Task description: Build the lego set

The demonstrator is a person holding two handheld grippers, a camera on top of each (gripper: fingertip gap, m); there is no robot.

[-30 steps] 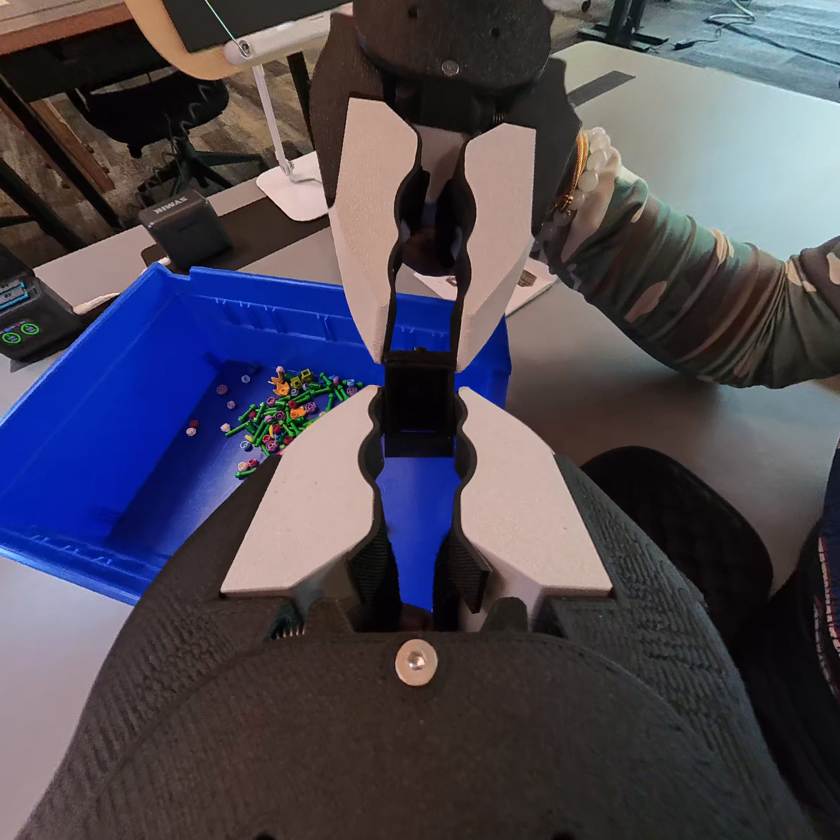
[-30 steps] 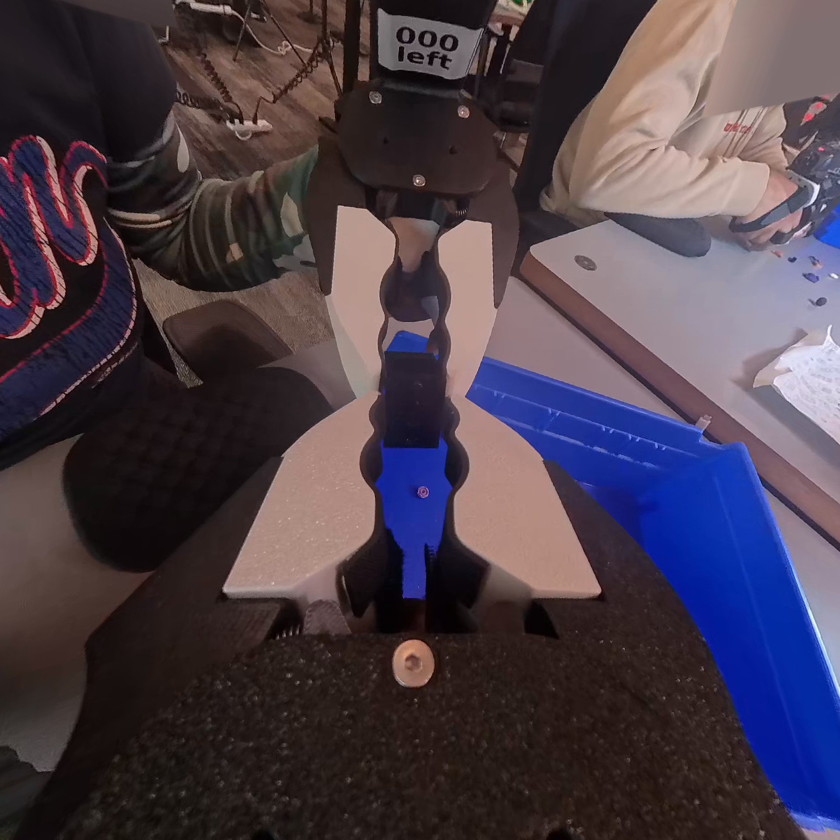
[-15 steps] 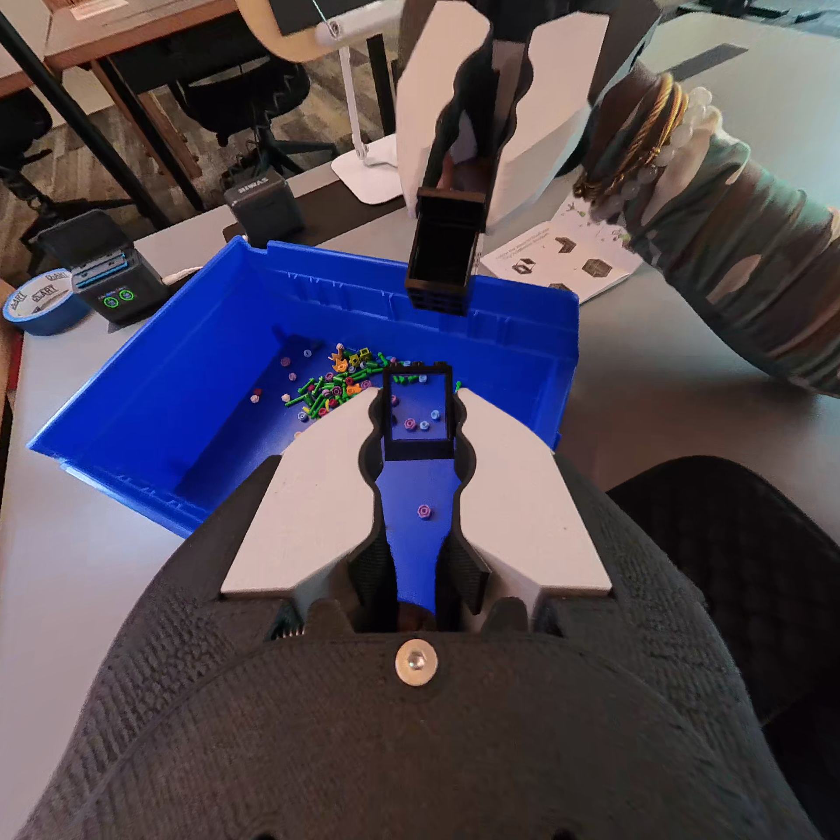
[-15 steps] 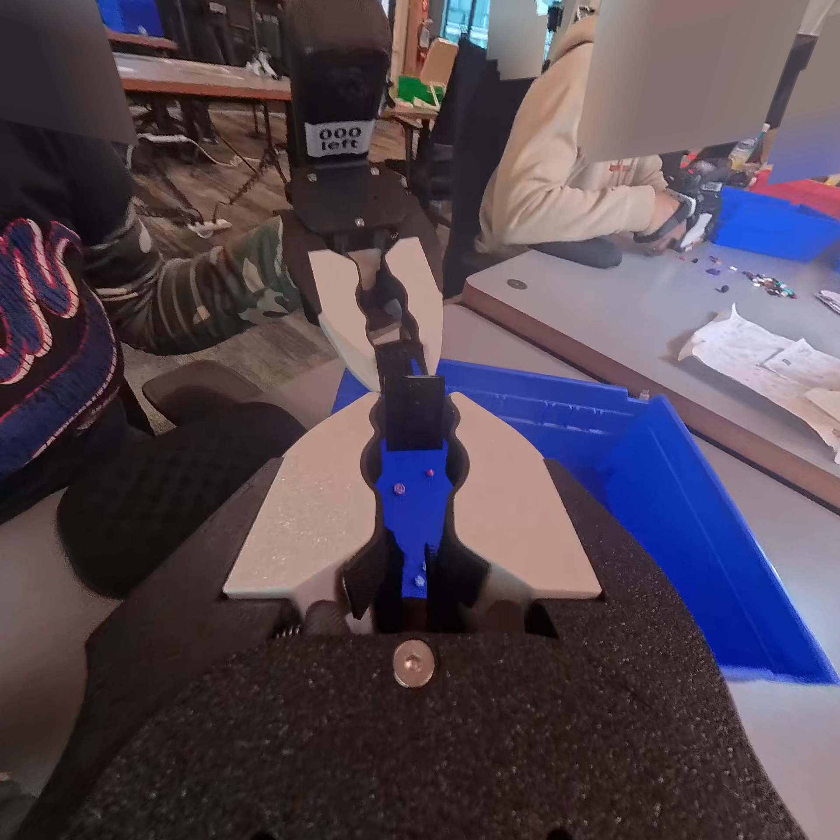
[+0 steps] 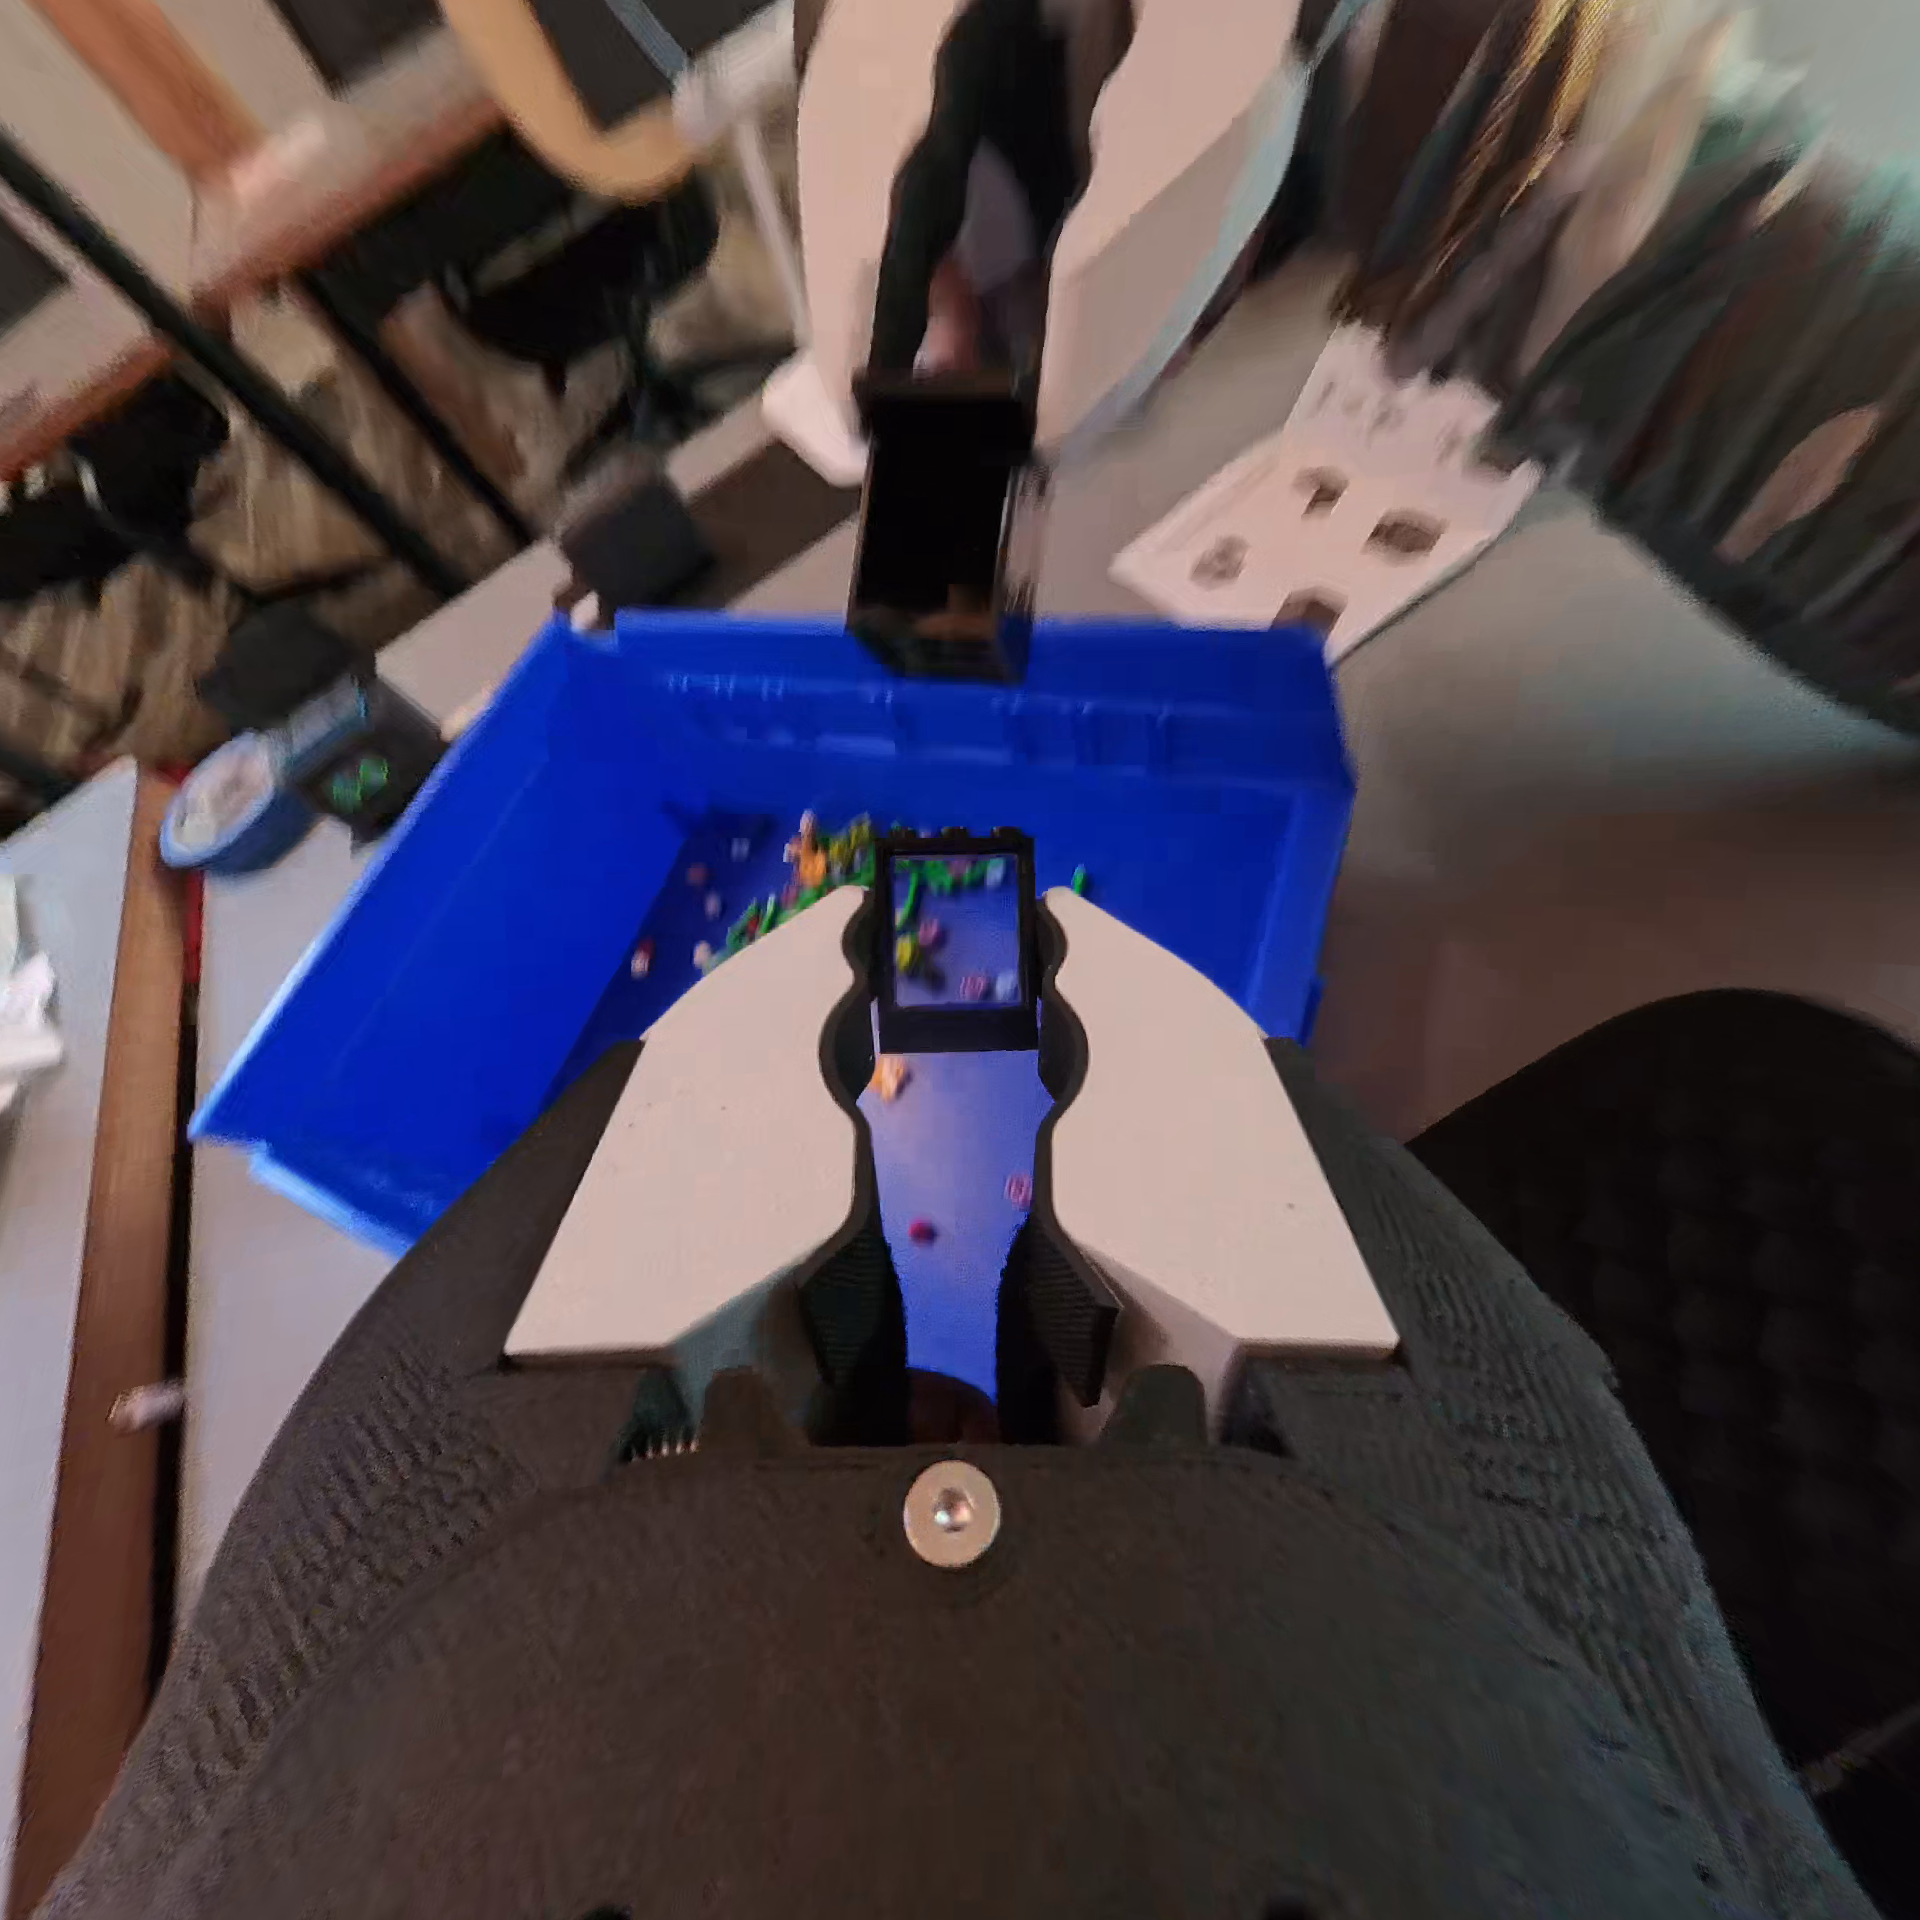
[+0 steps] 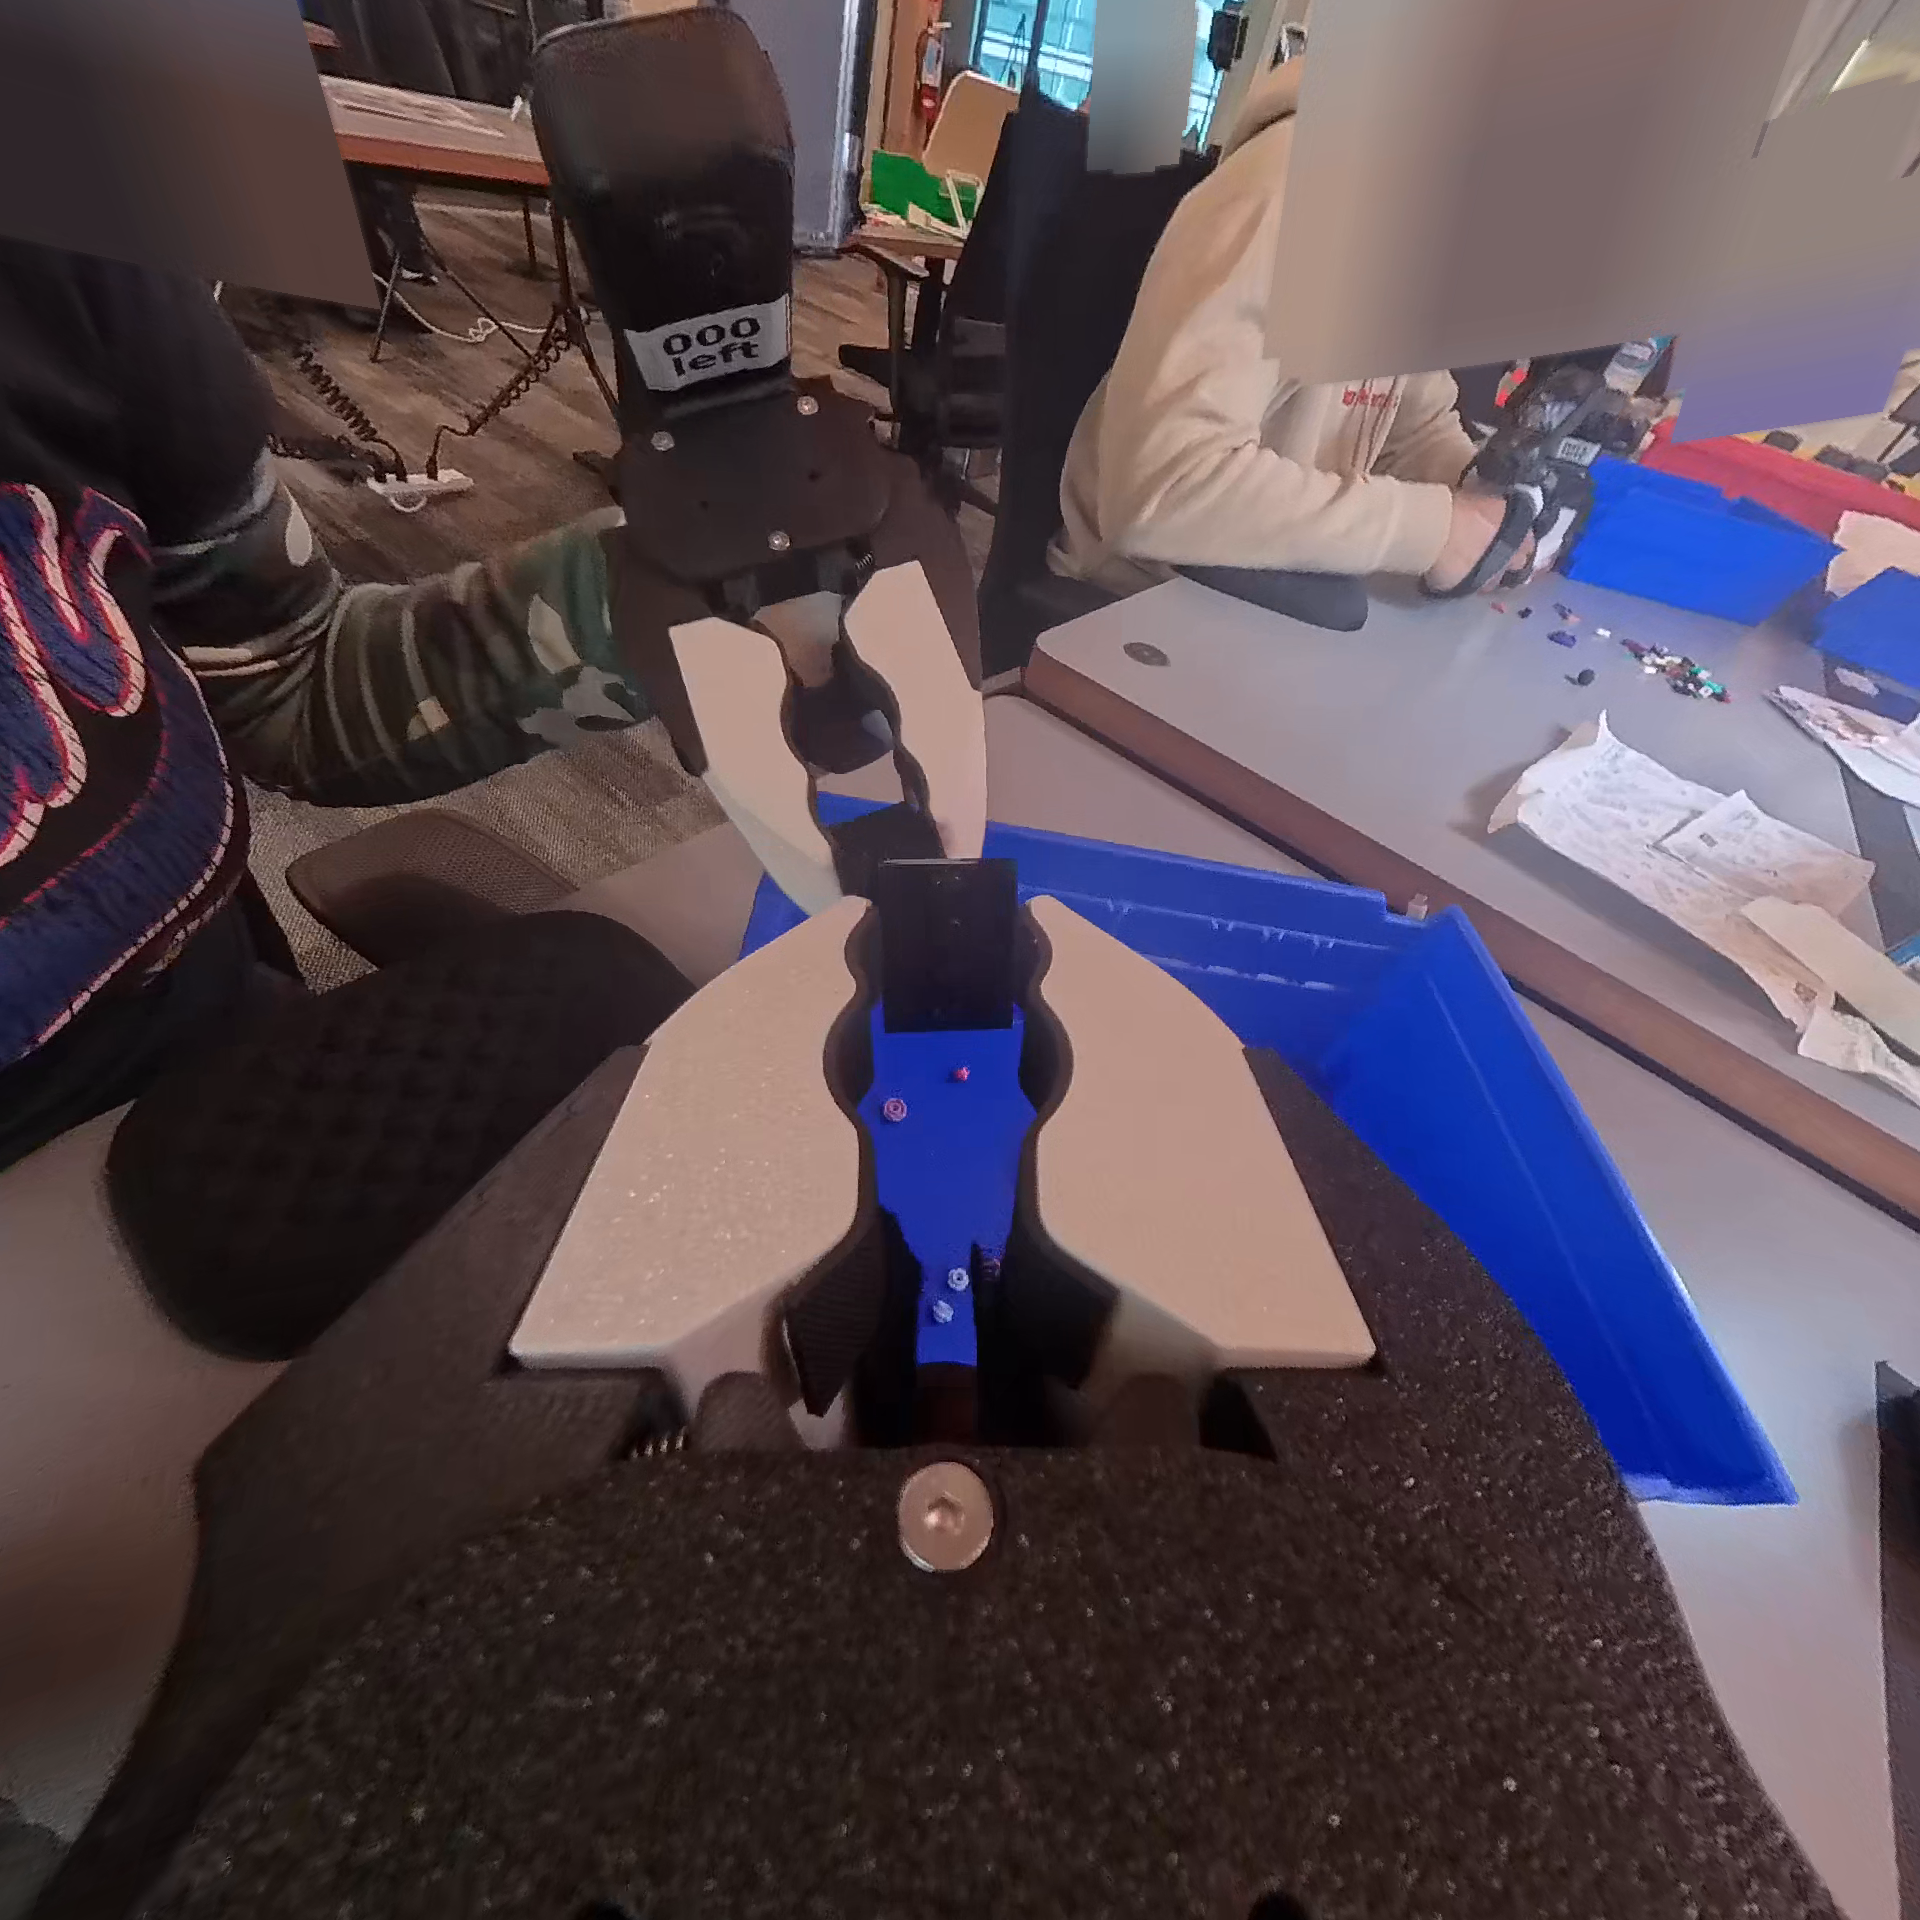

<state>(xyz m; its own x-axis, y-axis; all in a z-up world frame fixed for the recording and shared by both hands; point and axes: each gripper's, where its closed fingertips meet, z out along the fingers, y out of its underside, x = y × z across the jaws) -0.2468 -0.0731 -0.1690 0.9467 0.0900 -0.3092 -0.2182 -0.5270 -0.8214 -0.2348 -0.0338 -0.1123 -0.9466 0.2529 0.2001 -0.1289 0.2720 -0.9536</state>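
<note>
- The left gripper point(image 5: 956, 940) is clenched on a black window frame point(image 5: 956, 940); a thin edge hold could let it twist loose.
- The right gripper point(image 6: 948, 940) grasps a black box piece point(image 6: 945, 956) above the blue bin point(image 5: 436, 966); misaligned mating could drop either among the loose small pieces point(image 5: 821, 883).

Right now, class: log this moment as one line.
left gripper: shut on black frame | right gripper: shut on black piece | both over blue bin
</note>
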